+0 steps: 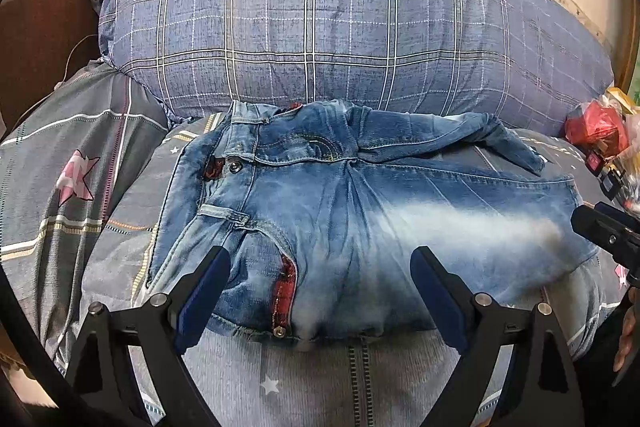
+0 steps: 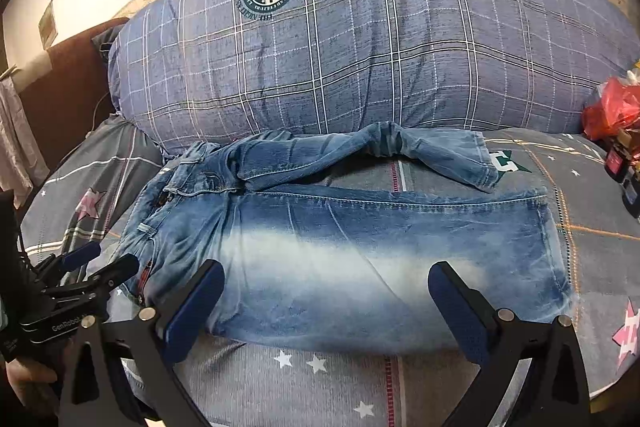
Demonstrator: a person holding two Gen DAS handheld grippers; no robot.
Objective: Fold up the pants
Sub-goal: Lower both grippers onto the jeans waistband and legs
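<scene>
Faded blue jeans (image 1: 360, 211) (image 2: 360, 239) lie flat on the bed, waistband to the left and legs running right. The near leg is spread out. The far leg (image 2: 432, 147) is bunched and twisted against the pillow. My left gripper (image 1: 320, 267) hovers open over the hip and pocket area near the waist, holding nothing. My right gripper (image 2: 326, 283) stands open above the near leg's thigh, also empty. The left gripper (image 2: 100, 263) shows at the left edge of the right wrist view, and the right one's tip (image 1: 600, 227) at the right edge of the left wrist view.
A big blue plaid pillow (image 1: 340, 27) (image 2: 380, 47) lies right behind the jeans. Grey bedding with stars (image 1: 72, 179) (image 2: 580, 207) covers the bed. Red bags and small items (image 1: 596, 131) (image 2: 612, 111) crowd the right edge. A brown headboard (image 1: 40, 39) stands at left.
</scene>
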